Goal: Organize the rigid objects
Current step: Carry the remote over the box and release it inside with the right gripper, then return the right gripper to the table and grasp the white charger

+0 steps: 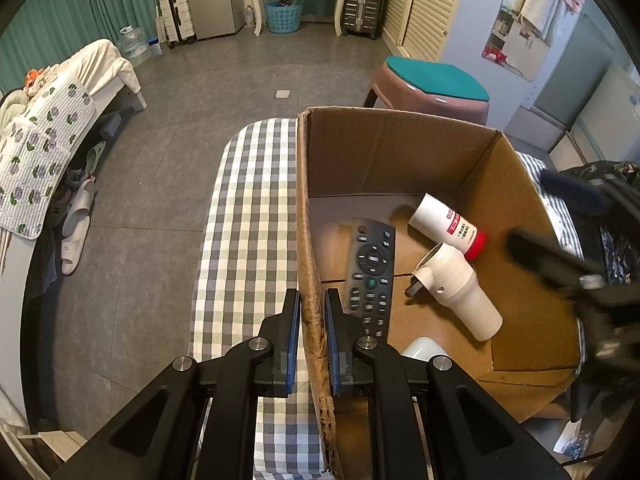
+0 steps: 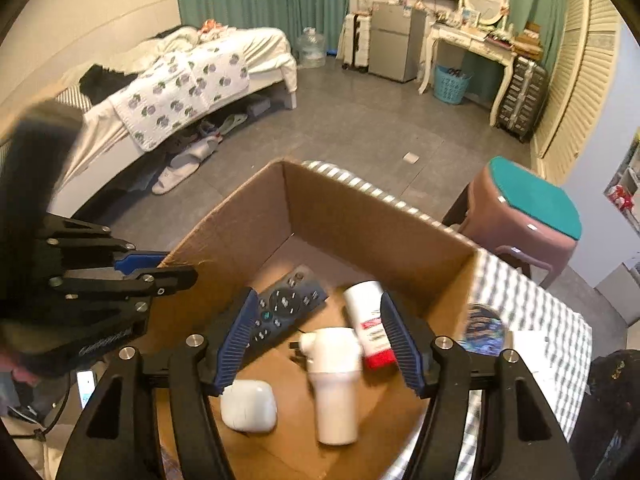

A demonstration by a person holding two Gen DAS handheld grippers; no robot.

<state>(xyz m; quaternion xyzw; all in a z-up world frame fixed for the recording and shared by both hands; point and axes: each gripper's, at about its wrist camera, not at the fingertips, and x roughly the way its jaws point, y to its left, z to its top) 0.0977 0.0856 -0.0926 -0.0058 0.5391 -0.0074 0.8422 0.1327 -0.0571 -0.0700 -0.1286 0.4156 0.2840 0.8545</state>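
Left gripper [image 1: 312,334] pitched steeply down, clamped on box wall [image 1: 310,280]; right gripper [image 2: 320,342] angled down, jaws apart, empty, above white cylinder [image 2: 334,384].

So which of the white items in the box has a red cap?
The white tube, lying on its side toward the box's far end; the pipe-shaped piece and rounded case are all white.

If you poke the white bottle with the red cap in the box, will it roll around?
Probably yes. The white bottle is round and lies on its side on the flat floor of the cardboard box, so a sideways poke would likely roll it. It might soon bump the white pipe-shaped piece lying right beside it. It looks like smooth plastic, so perhaps slippery to pinch.
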